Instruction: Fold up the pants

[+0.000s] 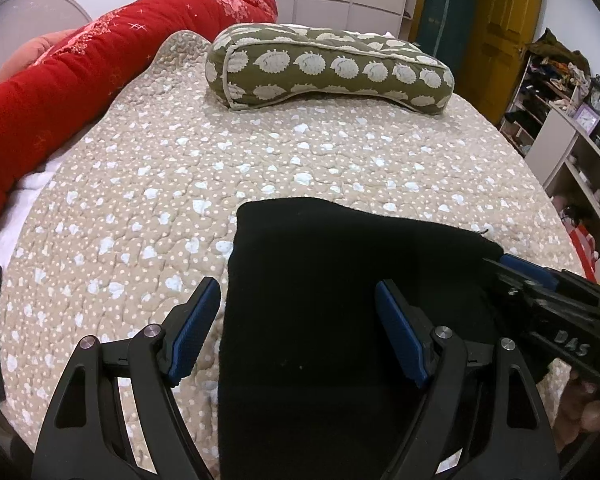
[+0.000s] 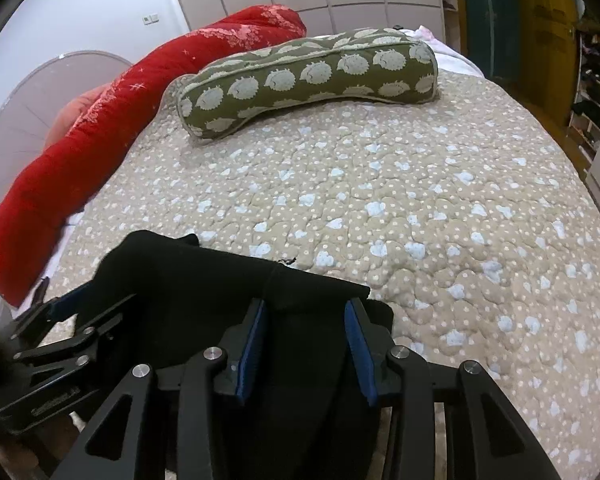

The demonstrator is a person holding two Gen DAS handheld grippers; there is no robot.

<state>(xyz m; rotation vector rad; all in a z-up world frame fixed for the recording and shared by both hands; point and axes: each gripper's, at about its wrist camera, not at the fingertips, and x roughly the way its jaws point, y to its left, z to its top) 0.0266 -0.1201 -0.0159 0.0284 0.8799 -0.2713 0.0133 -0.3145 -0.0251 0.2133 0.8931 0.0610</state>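
Observation:
Black pants [image 1: 340,300] lie folded on the beige quilted bedspread [image 1: 180,184], near its front edge. My left gripper [image 1: 298,312] is open, its left finger over the quilt and its right finger over the pants. My right gripper [image 2: 306,320] is open just above the right part of the pants [image 2: 204,288], jaws astride a raised fold. The right gripper also shows at the right edge of the left wrist view [image 1: 540,284]. The left gripper shows at the left of the right wrist view [image 2: 60,320].
A green bolster pillow with white hedgehog print [image 1: 324,68] lies across the far part of the bed. A long red quilt roll [image 1: 80,80] runs along the left side. Shelves with clutter [image 1: 560,120] and a yellow door [image 1: 496,36] stand to the right.

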